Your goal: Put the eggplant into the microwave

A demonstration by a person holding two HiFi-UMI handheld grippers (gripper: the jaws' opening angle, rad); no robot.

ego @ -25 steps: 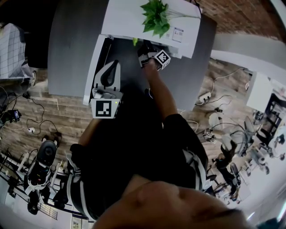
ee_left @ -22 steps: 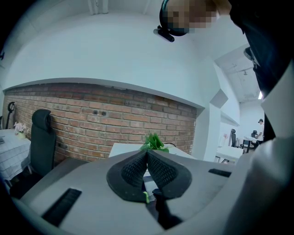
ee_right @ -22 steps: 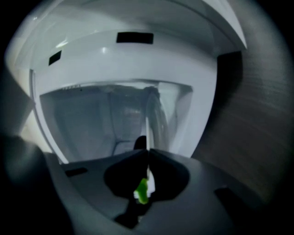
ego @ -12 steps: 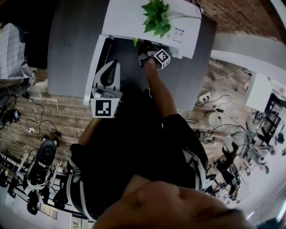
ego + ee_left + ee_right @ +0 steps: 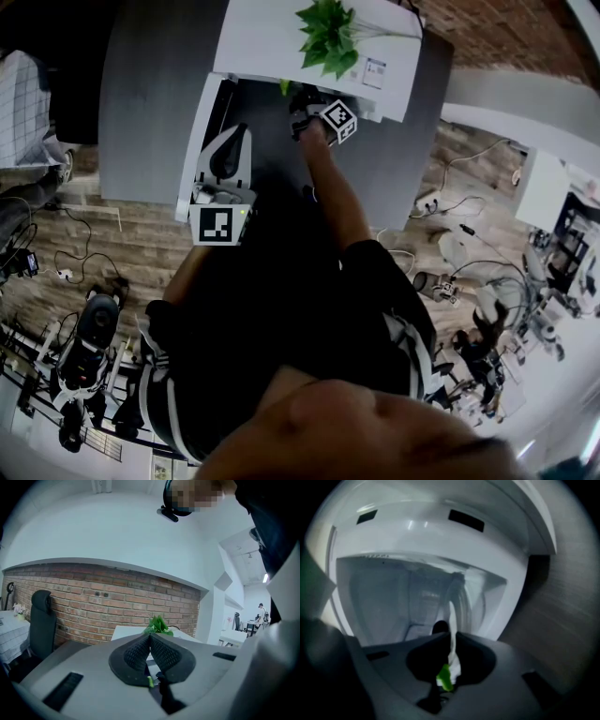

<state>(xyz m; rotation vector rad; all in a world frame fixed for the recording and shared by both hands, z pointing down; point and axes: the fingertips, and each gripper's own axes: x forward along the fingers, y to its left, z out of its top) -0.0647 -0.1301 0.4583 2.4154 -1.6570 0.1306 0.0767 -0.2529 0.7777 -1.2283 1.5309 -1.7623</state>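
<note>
- Right tool (image 5: 452, 637) is clamped on the eggplant (image 5: 444, 680), with the green stem between the jaws and a dark end showing past the tips.
- It sits at the mouth of the open microwave (image 5: 511, 597), with the white cavity straight ahead.
- Left tool (image 5: 150, 638) is closed and empty, above the tabletop (image 5: 141, 112), facing the microwave.
- A plant (image 5: 158, 624) stands on top of the microwave.

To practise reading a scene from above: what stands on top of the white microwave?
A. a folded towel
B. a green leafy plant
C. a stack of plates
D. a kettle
B: the head view shows a green leafy plant standing on the flat white top of the microwave, and the left gripper view also catches its leaves.
</note>
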